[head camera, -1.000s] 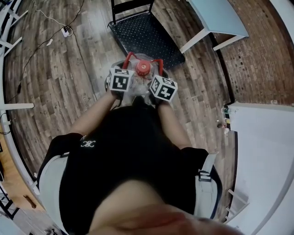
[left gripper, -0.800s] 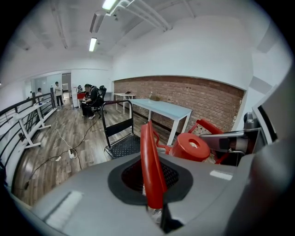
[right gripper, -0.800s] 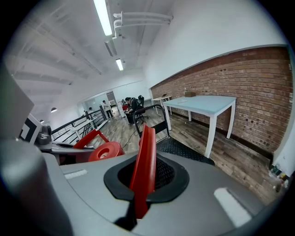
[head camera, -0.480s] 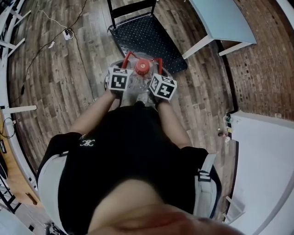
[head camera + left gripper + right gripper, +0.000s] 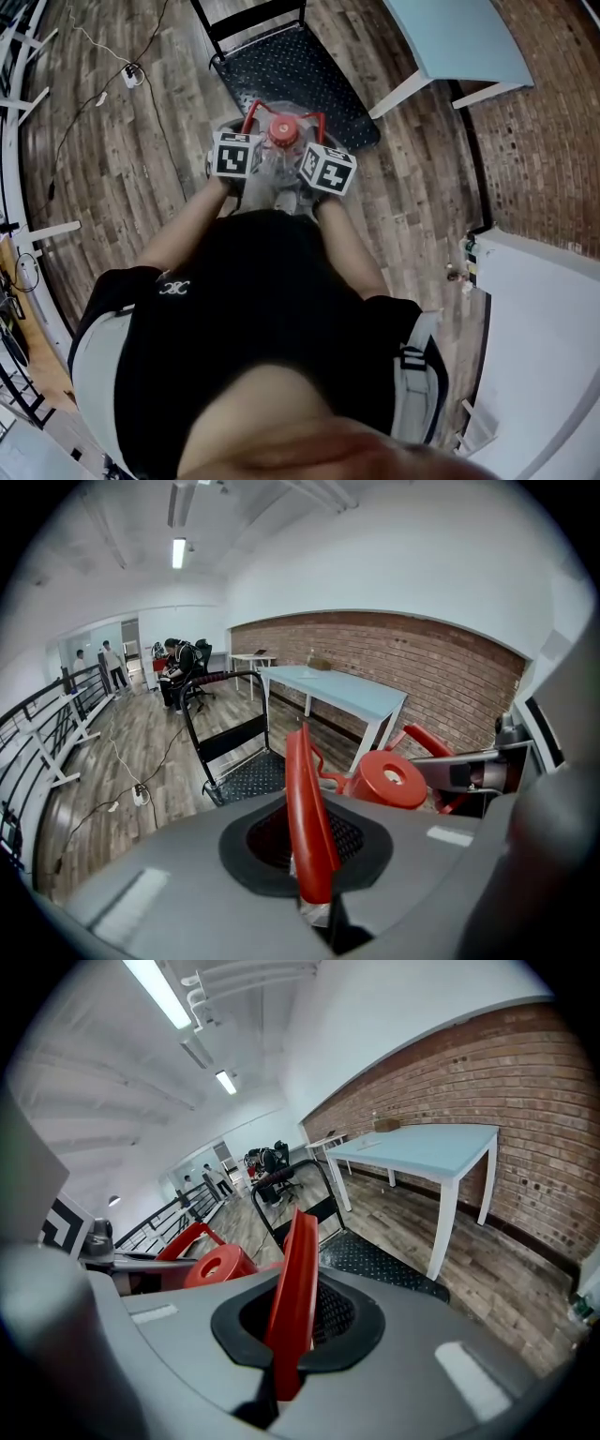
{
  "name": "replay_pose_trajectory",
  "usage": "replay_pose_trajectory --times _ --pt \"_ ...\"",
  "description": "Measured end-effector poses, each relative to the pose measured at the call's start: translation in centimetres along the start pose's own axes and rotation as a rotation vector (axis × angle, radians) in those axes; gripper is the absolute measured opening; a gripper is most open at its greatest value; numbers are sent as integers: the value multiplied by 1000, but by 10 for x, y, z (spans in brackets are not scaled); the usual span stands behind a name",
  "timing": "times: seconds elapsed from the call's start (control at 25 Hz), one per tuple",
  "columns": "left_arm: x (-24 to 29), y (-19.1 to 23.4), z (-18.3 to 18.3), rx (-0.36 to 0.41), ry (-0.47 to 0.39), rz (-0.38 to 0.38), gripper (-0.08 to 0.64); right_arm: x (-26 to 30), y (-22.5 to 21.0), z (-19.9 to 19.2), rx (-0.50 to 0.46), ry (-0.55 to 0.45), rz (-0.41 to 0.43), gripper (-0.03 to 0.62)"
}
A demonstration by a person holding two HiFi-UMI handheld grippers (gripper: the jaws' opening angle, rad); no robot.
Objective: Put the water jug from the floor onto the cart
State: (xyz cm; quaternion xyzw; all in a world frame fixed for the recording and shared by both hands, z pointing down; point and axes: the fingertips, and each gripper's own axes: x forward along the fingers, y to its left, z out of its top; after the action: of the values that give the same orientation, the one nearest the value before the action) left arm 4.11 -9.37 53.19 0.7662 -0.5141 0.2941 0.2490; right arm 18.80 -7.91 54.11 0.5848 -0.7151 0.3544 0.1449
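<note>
Head view steeply down from above; both gripper views low, toward the shared cart.

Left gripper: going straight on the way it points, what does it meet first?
The left gripper is shut on the red plastic handle of the clear water jug, which travels with it. Beyond that, the black studded deck of the platform cart probably comes first; depth is unclear.

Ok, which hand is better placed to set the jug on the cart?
Right, slightly: the right tongs sit nearer the cart deck. But they and the left tongs are each shut on a red handle of the jug, so both must carry it.
</note>
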Motion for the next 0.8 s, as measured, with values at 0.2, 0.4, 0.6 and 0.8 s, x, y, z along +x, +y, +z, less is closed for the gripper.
replay_pose_trajectory --times 0.2,0.4,0.6,0.8 --pt "24 -8 18 -6 13 15 8 20 -21 15 10 35 26 20" --pt "38 -5 31 3 22 30 6 35 -26 27 19 50 44 20" --pt "53 0 35 -12 25 27 8 48 -31 34 23 69 39 20" --pt "64 9 39 -6 33 10 8 60 -27 38 17 64 20 21"
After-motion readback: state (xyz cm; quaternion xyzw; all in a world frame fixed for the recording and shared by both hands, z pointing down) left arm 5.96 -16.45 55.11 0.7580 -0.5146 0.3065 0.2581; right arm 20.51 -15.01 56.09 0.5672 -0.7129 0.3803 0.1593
